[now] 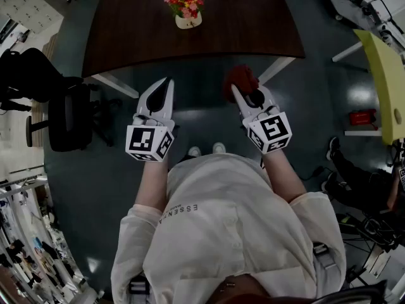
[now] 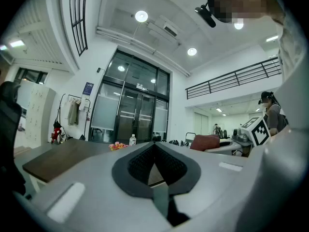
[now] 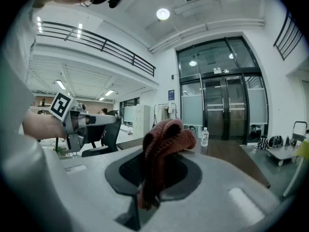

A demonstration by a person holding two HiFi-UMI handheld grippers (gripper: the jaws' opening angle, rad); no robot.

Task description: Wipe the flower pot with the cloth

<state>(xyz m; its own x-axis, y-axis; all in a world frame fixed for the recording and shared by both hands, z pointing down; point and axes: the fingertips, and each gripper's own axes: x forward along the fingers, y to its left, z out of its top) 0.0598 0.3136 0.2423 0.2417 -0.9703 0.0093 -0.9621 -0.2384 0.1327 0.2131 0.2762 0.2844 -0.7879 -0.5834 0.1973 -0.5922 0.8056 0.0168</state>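
Flower pot (image 1: 188,23) stands on the far part of the dark table (image 1: 253,24), well apart from both grippers. Pink and yellow flowers (image 1: 185,2) cover its mouth, so only its pale wall shows. The table's far edge is cut off by the top of the head view. Nearer, the person (image 1: 221,233) in a pale top fills the bottom of that view, with the head cropped away. A black office chair (image 1: 69,116) sits on the floor at the left, too dim to make out well. The left gripper (image 1: 166,84) is held short of the table's near edge, its jaws together with nothing between them. In its own view its body hides the pot, and only the flowers peek above it. The right gripper (image 1: 242,95) is clamped on the reddish cloth (image 1: 240,78), which bunches over the jaw tips and hides them. A small bottle (image 3: 205,137) stands on the table, its label too small to read.
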